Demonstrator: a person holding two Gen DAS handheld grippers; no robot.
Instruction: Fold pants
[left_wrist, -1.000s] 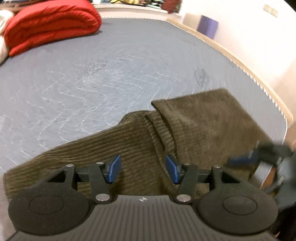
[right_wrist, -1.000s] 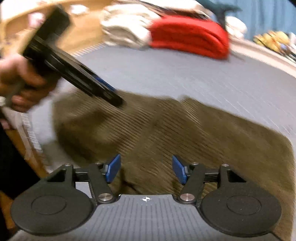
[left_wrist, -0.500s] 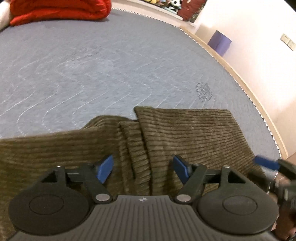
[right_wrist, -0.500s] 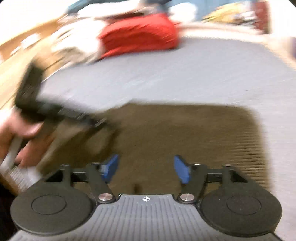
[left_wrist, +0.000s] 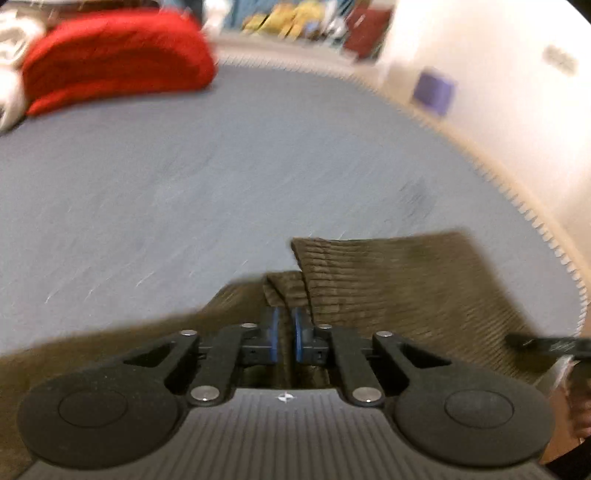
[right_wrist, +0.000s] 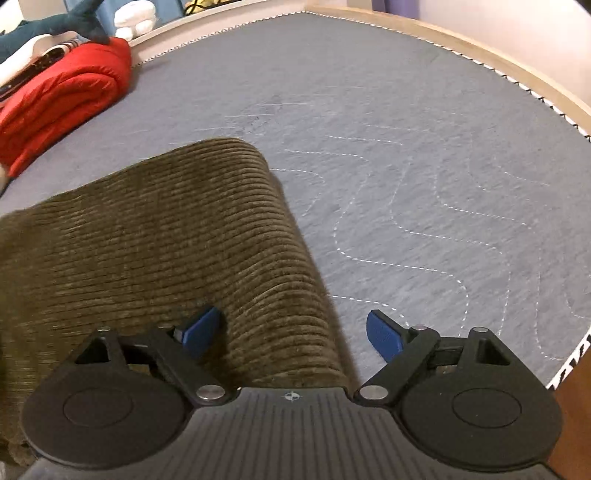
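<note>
The olive-brown corduroy pants (left_wrist: 399, 280) lie on the grey quilted mattress of the bed (left_wrist: 184, 192), spread ahead of and beneath both tools, with a folded flap ahead and to the right of the left hand-held gripper (left_wrist: 285, 334). That gripper has its blue-padded fingers (left_wrist: 274, 332) drawn almost together on a raised ridge of the corduroy running between them; half a second ago they stood wide apart over the same ridge. The left view is now motion-blurred. The right hand-held gripper (right_wrist: 291, 332) is spread wide, held low over the near edge of the pants (right_wrist: 166, 240): its left blue pad (right_wrist: 201, 328) sits over the cloth and its right pad (right_wrist: 384, 336) over bare mattress (right_wrist: 424, 166), so the cloth's rounded edge passes between them. A moment earlier this view was blurred and showed the other tool; now it is sharp and that tool is out of sight. A folded red quilt (right_wrist: 55, 99) lies far ahead and to the left of the right gripper, beside white bedding. In the left view a dark tool part shows at the far right edge.
</note>
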